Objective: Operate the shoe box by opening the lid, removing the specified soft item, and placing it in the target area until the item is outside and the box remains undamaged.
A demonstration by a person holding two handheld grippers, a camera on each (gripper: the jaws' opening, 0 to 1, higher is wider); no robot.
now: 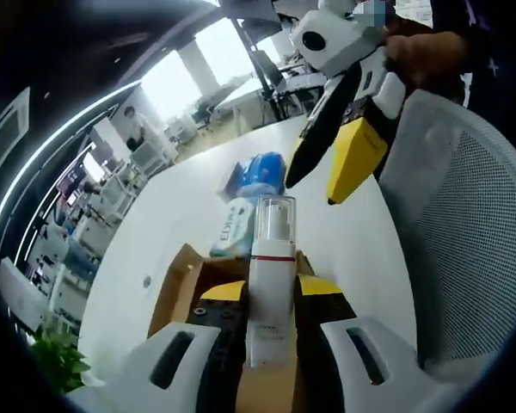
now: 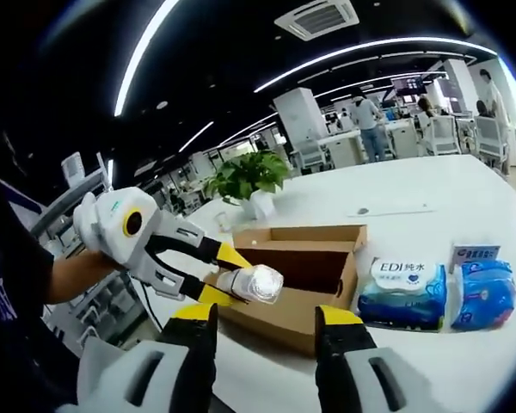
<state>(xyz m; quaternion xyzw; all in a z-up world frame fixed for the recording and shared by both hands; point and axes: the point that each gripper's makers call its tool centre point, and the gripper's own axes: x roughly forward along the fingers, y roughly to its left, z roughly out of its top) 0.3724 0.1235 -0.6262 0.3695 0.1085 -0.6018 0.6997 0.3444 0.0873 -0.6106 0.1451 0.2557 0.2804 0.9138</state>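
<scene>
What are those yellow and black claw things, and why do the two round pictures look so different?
Those claws are grippers, tools with two jaws that a person holds, one in each hand. A small camera rides on each, so each picture looks forward along its own claw.

In the left gripper view, the left gripper is squeezing a white pump bottle with a clear cap, held over an open cardboard box. The other claw up top is the right gripper, open and holding nothing.

The right gripper view looks back from the other side: there is the same left gripper with the bottle, a hand holding it, and the box on a white table. Beside the box lie two soft packs of wipes, and a green plant stands behind.
</scene>
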